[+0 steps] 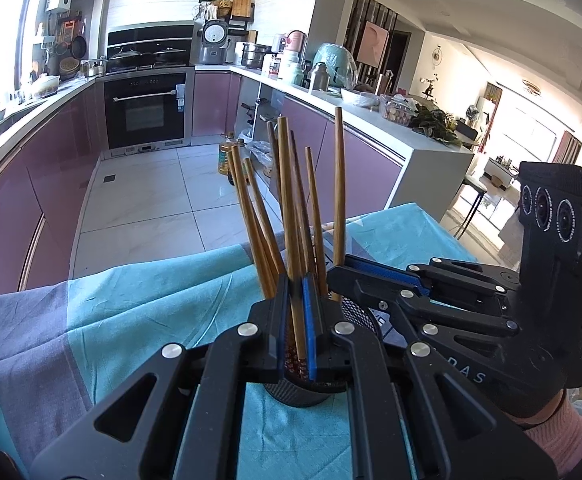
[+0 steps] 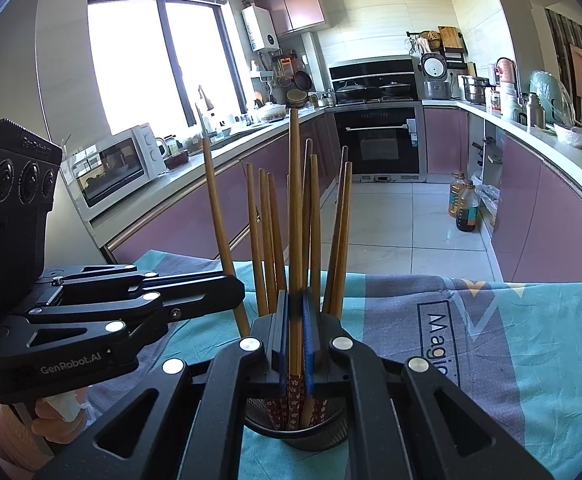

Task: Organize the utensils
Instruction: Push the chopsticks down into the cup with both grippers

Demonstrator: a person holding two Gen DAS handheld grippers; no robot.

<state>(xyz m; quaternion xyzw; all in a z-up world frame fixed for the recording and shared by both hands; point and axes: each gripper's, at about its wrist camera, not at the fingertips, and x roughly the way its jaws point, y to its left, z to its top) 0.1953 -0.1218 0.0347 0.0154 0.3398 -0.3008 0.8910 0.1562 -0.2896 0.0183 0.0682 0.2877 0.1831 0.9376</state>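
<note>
A black mesh holder [image 1: 299, 394] [image 2: 295, 438] stands on a table under a teal and grey cloth [image 1: 91, 320] [image 2: 531, 340]. Several brown chopsticks [image 1: 257, 224] [image 2: 269, 236] stand fanned out in it, their lower ends patterned red. My left gripper [image 1: 296, 292] [image 2: 237, 292] hangs just above the holder, shut on one upright chopstick [image 1: 289, 208] [image 2: 221, 224]. My right gripper [image 2: 295, 304] [image 1: 341, 274] comes in beside it, shut on another tall chopstick [image 2: 295, 200] [image 1: 339, 184]. Both held chopsticks have their lower ends down in the holder.
The cloth's far edge [image 2: 371, 276] drops to a tiled kitchen floor [image 1: 151, 200]. Purple cabinets and counters run along both sides, with an oven [image 2: 383, 140] at the back. A white microwave [image 2: 119, 164] sits at left; oil bottles [image 2: 463, 204] stand on the floor.
</note>
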